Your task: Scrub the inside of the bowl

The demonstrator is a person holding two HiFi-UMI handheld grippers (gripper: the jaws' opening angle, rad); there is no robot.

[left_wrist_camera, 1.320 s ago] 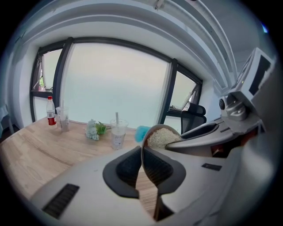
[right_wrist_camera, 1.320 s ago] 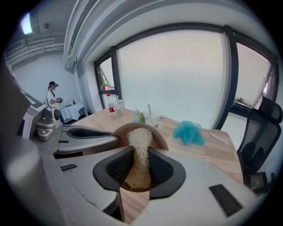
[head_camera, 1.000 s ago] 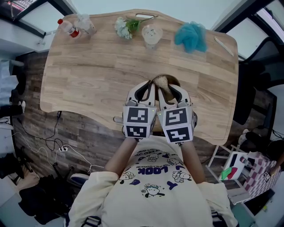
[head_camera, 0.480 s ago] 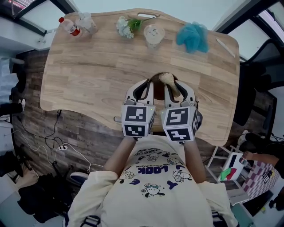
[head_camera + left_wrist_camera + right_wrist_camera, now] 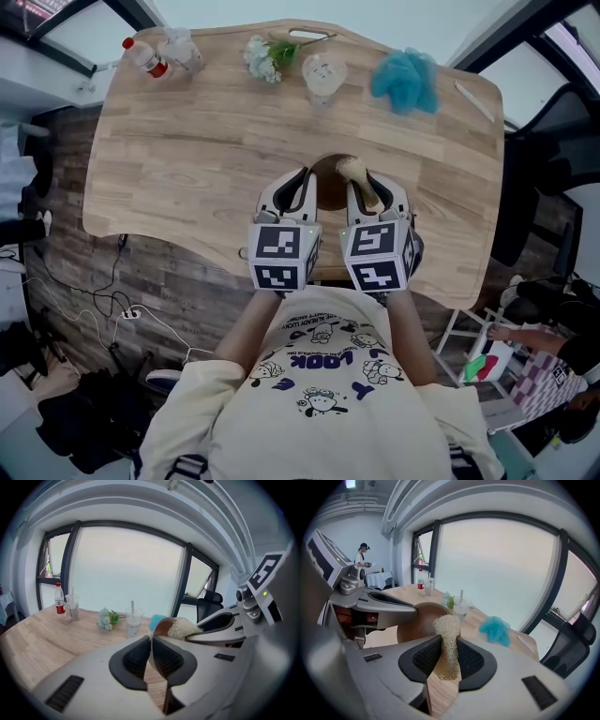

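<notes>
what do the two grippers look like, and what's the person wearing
Both the left gripper and right gripper are light grey shells with black ribbed pads and a cube of black-and-white square markers. The person wears a cream short-sleeved T-shirt with cartoon prints.

Head view: bowl (image 5: 327, 185) by the worktop's (image 5: 187, 150) near edge shows only far rim + bit of inside; rest sits under left gripper (image 5: 306, 176) & right gripper (image 5: 368, 180). Scrubber's (image 5: 355, 170) lower end hidden btw right jaws. Bottle (image 5: 142, 58) label, far-left corner, too small to read.
</notes>
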